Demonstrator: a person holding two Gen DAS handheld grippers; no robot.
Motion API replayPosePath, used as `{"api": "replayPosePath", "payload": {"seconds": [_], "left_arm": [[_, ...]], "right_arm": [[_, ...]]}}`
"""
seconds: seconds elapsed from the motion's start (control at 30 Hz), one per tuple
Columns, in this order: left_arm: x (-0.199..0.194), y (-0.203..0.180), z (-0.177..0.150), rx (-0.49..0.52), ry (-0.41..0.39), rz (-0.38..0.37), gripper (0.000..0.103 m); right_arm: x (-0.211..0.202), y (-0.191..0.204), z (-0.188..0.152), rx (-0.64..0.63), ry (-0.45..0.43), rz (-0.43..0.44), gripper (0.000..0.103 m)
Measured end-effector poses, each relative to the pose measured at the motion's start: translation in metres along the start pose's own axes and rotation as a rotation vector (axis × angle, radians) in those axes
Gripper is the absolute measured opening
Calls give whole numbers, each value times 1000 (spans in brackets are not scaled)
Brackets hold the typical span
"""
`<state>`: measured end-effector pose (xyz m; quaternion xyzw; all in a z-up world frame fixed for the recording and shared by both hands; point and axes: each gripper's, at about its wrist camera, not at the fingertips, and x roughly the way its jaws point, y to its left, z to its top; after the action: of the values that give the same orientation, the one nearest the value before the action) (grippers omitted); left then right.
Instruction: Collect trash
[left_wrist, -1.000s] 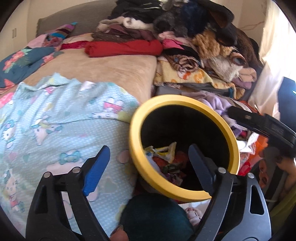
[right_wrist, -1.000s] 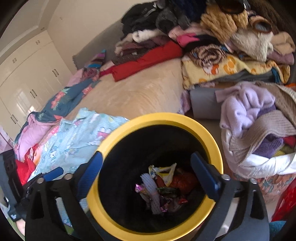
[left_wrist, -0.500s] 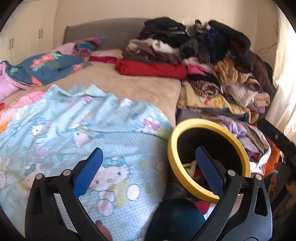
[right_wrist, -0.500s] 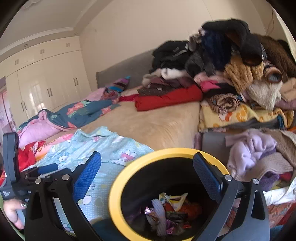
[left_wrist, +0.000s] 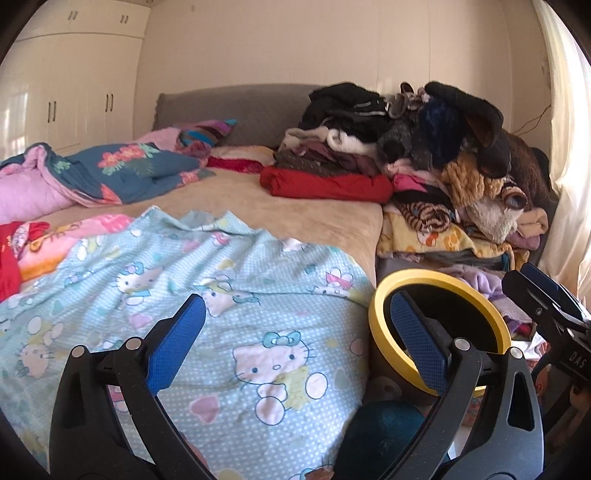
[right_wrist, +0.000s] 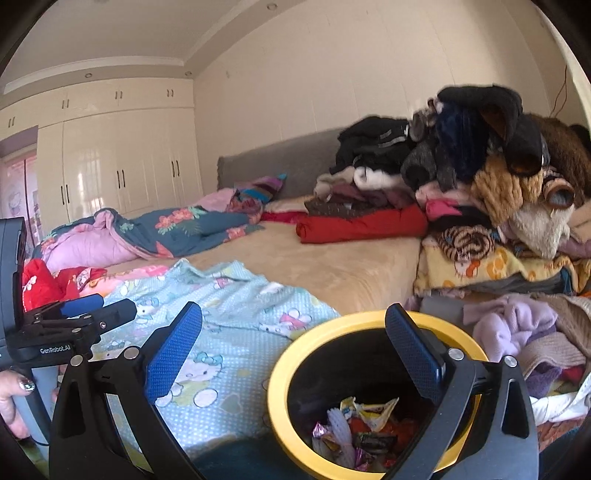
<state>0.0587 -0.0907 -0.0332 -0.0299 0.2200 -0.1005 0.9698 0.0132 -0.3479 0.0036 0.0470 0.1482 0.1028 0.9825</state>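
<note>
A yellow-rimmed black trash bin (right_wrist: 280, 413) stands on the floor beside the bed and holds several crumpled wrappers (right_wrist: 362, 432). It also shows in the left wrist view (left_wrist: 380, 314). My right gripper (right_wrist: 293, 354) is open and empty, above the bin's near rim. My left gripper (left_wrist: 295, 339) is open and empty, above the light blue Hello Kitty sheet (left_wrist: 229, 295), left of the bin. The left gripper also shows at the left edge of the right wrist view (right_wrist: 85, 314), and the right gripper at the right edge of the left wrist view (left_wrist: 546, 299).
A bed (left_wrist: 280, 210) with a beige cover fills the middle. A tall pile of clothes (left_wrist: 436, 147) lies at the right, a floral quilt (left_wrist: 122, 173) at the left. White wardrobes (right_wrist: 110, 162) line the far wall. A dark teal round thing (left_wrist: 380, 443) sits below the bin.
Both grippers have tilted up and pulled back from the bin, so more of the bed and room shows. The left one has swung left over the sheet. Both stay open.
</note>
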Motion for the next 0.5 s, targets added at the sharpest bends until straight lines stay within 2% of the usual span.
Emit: {"api": "replayPosePath", "payload": {"seconds": [0.17,0.5], "left_arm": [[-15,1,-3,3,-62,-2,92],[-23,3,-5,-18,-81,10,92]], "right_arm": [[-10,11,-1,-9,-50,-27,97],[-13,11,-3,-5,-60,-52,97]]}}
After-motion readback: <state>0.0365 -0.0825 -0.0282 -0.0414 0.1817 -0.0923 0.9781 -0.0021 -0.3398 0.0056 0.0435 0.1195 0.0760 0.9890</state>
